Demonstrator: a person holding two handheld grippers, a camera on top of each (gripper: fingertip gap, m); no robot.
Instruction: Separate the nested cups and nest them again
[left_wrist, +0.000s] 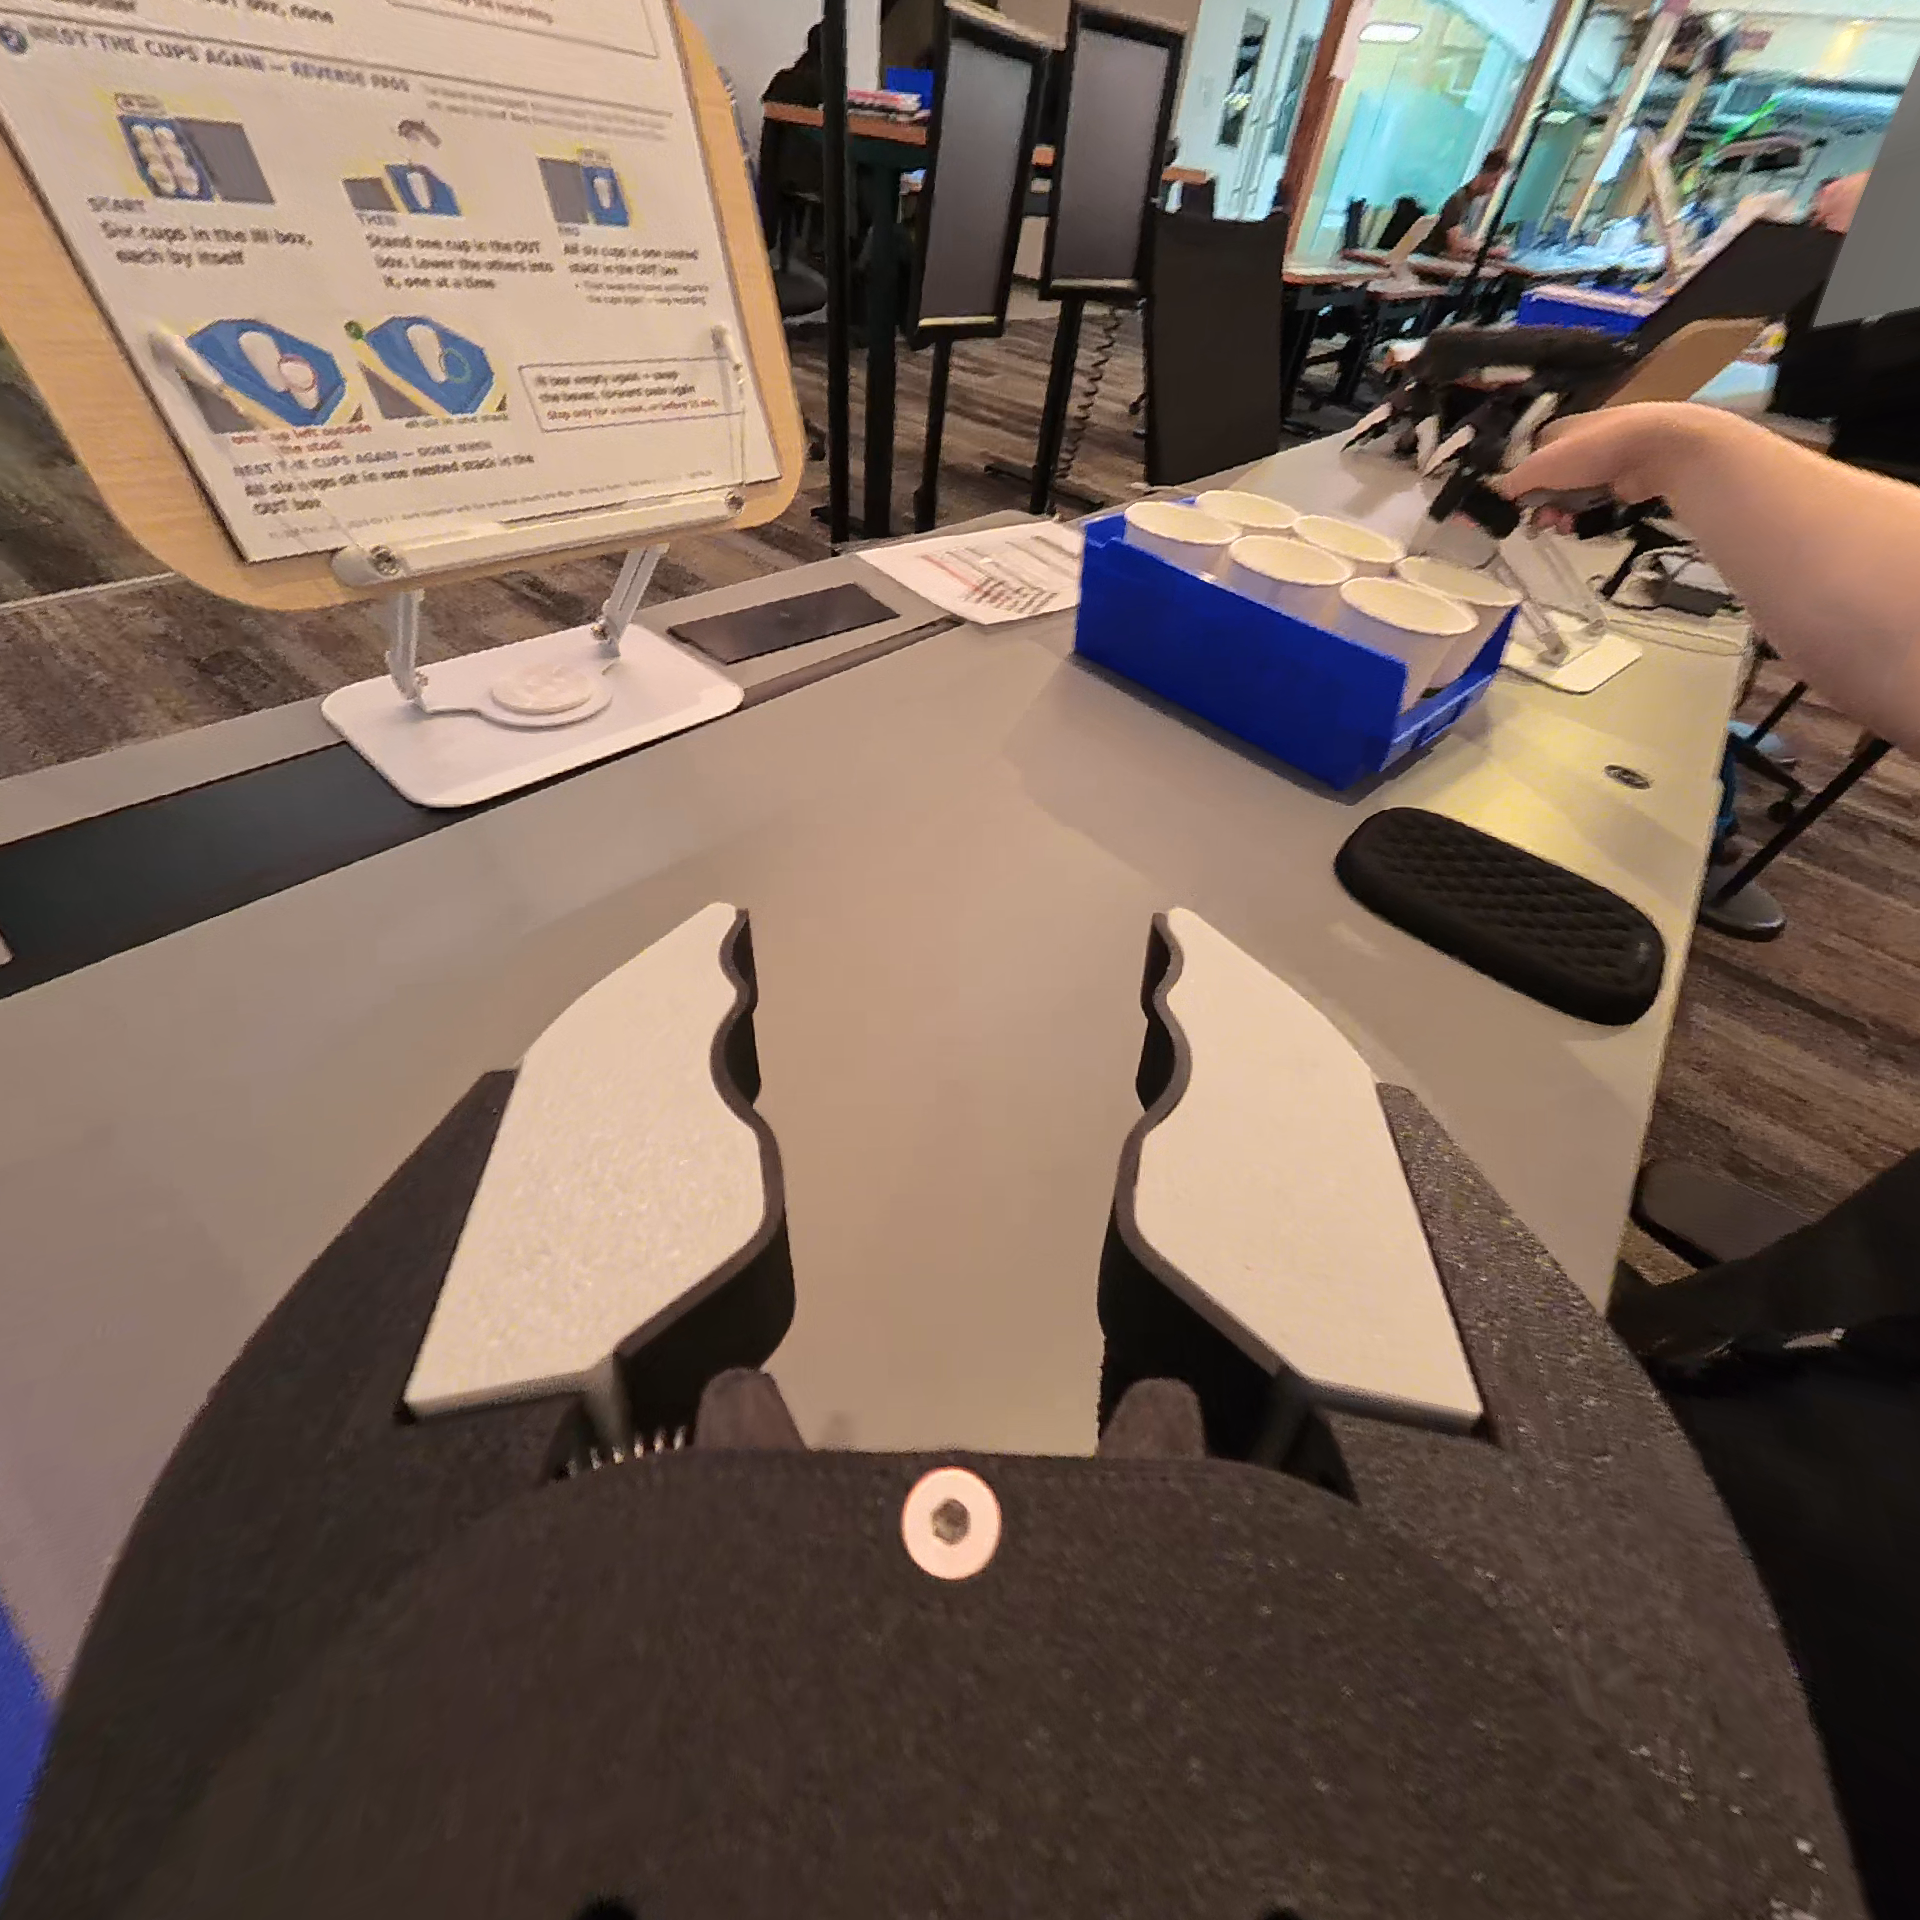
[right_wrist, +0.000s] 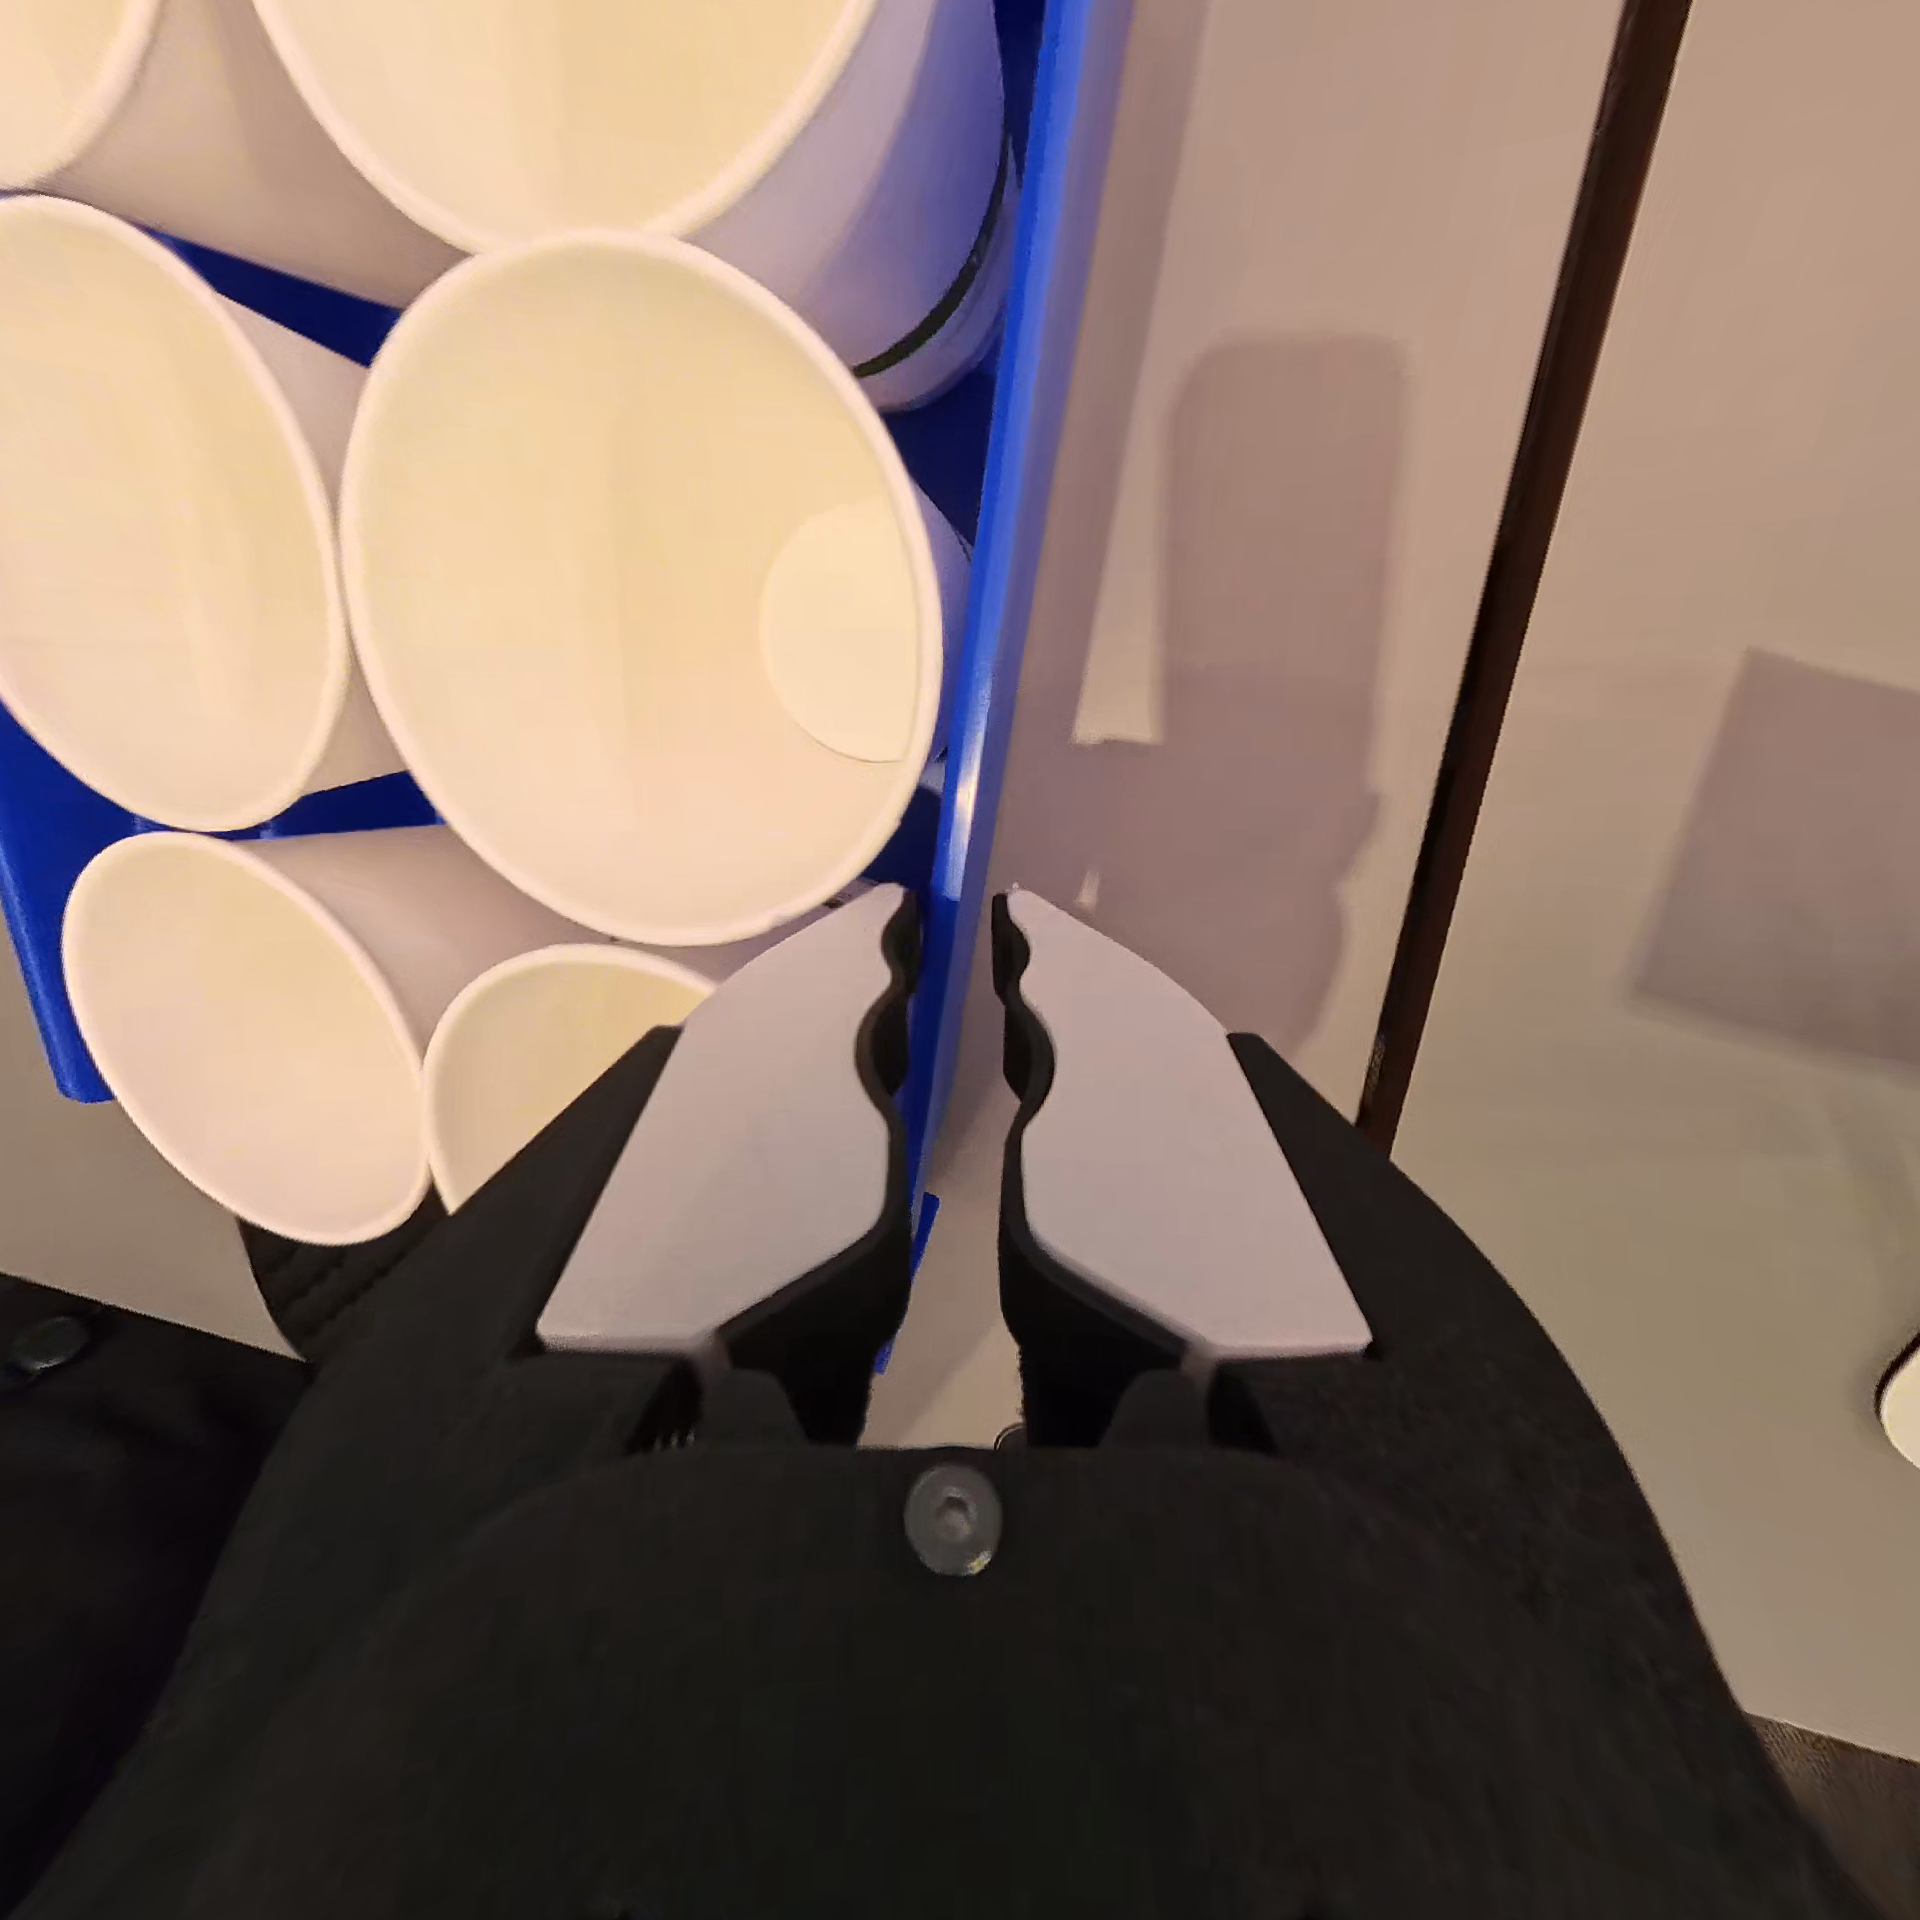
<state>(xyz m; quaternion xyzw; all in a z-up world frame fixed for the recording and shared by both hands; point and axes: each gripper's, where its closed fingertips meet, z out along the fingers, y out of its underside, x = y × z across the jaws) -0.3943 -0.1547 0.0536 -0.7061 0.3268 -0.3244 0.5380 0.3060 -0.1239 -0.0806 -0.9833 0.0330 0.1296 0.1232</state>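
While left hand-held gripper (left_wrist: 945, 997) gapes empty, right hand-held gripper (right_wrist: 956, 914) nearly closed astride blue bin (right_wrist: 987, 623) wall; instruction sheet (left_wrist: 416, 260) printed.

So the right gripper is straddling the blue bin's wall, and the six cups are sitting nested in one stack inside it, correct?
Not quite. The right gripper does straddle the blue bin's wall, but the six cups stand separately, side by side, not nested in one stack. The left wrist view shows all six rims apart.
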